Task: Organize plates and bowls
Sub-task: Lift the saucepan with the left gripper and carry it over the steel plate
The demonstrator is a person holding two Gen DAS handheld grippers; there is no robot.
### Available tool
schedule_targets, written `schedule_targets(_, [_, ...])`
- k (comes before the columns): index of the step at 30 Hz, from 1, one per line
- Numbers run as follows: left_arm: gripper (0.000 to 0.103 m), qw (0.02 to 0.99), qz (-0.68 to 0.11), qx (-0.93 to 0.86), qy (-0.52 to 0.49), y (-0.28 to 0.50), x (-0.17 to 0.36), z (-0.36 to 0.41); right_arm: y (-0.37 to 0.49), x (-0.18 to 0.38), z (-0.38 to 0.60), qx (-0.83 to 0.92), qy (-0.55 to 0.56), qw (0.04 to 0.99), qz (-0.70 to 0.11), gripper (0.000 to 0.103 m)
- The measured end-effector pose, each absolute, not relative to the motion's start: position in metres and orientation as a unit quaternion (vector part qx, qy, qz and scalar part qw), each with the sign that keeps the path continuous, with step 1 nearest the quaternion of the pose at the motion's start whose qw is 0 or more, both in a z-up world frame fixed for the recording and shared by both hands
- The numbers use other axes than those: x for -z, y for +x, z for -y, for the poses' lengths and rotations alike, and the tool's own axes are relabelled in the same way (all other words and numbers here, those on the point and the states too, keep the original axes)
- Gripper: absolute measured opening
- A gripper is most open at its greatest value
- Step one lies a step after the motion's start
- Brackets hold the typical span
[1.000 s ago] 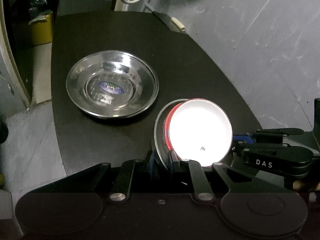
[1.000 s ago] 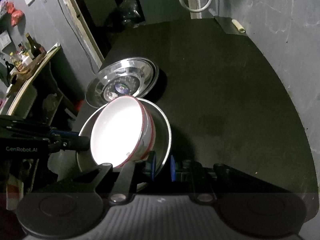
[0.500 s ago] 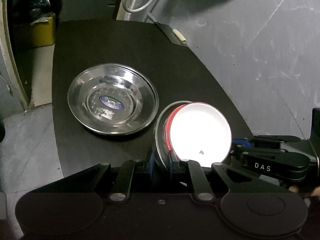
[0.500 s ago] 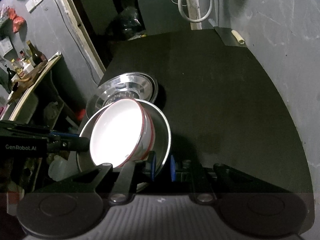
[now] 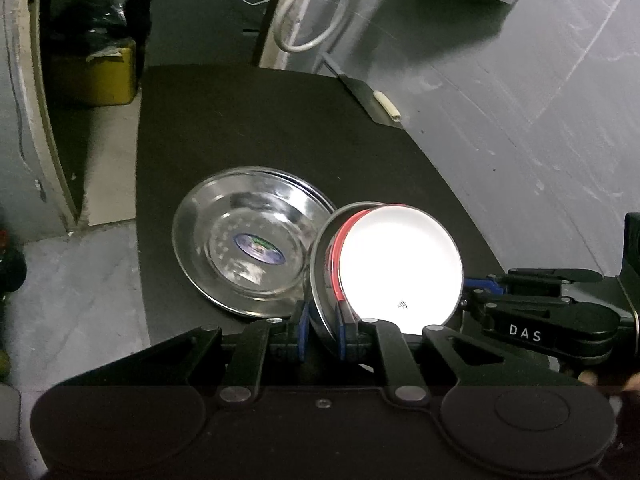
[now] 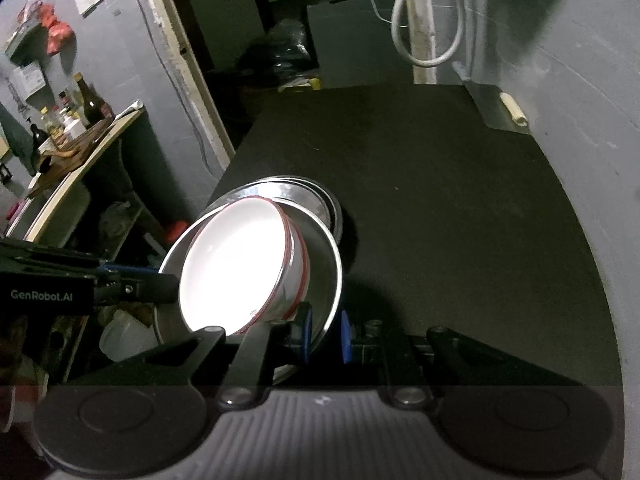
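Observation:
A white bowl [image 5: 400,264] with a red rim sits tilted in a steel plate [image 5: 320,264], and both are held above the black table [image 5: 280,132]. My left gripper [image 5: 323,330] is shut on the plate's near rim. My right gripper [image 6: 325,332] is shut on the opposite rim of the same plate [image 6: 320,256], with the bowl [image 6: 240,272] leaning inside it. Each gripper shows in the other's view, the right gripper [image 5: 468,300] and the left gripper [image 6: 172,284]. A stack of steel plates [image 5: 248,248] lies on the table, and the held plate overlaps its right edge.
A grey wall [image 5: 520,120] runs along the table's right side. A small cream object [image 5: 386,106] lies on a dark flat piece at the far right corner. A white cable loop [image 6: 428,20] hangs behind. A shelf with bottles [image 6: 72,120] stands to the left.
Both grippers have carried the plate and bowl toward the stack of steel plates. The held plate now overlaps the stack's edge. Both grips stay shut.

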State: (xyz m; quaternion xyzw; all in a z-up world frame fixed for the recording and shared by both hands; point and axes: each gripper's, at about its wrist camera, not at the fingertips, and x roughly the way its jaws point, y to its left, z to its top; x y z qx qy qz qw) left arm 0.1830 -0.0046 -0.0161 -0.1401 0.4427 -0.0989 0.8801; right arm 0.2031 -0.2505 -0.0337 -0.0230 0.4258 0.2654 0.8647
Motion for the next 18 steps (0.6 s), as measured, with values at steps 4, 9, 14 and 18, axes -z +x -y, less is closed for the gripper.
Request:
schedule_targets(4, [0.014, 0.882, -0.439, 0.085, -0.148, 0.184, 0.016, -0.004, 0.212, 0.032, 0.239, -0.279, -0.035, 0.861, -0.424, 0.017])
schedule_targets(9, [0.013, 0.885, -0.433, 0.067, -0.158, 0.186, 0.015, -0.012, 0.222, 0.030, 0.226, -0.294, -0.048, 0.856, -0.423, 0.017])
schedule_targets(14, [0.013, 0.887, -0.429, 0.049, -0.160, 0.193, 0.018, -0.017, 0.236, 0.030, 0.216, -0.305, -0.049, 0.851, -0.424, 0.017])
schedule_targets(18, [0.012, 0.887, -0.430, 0.038, -0.164, 0.198, 0.022, -0.021, 0.245, 0.033, 0.209, -0.312, -0.053, 0.848, -0.425, 0.017])
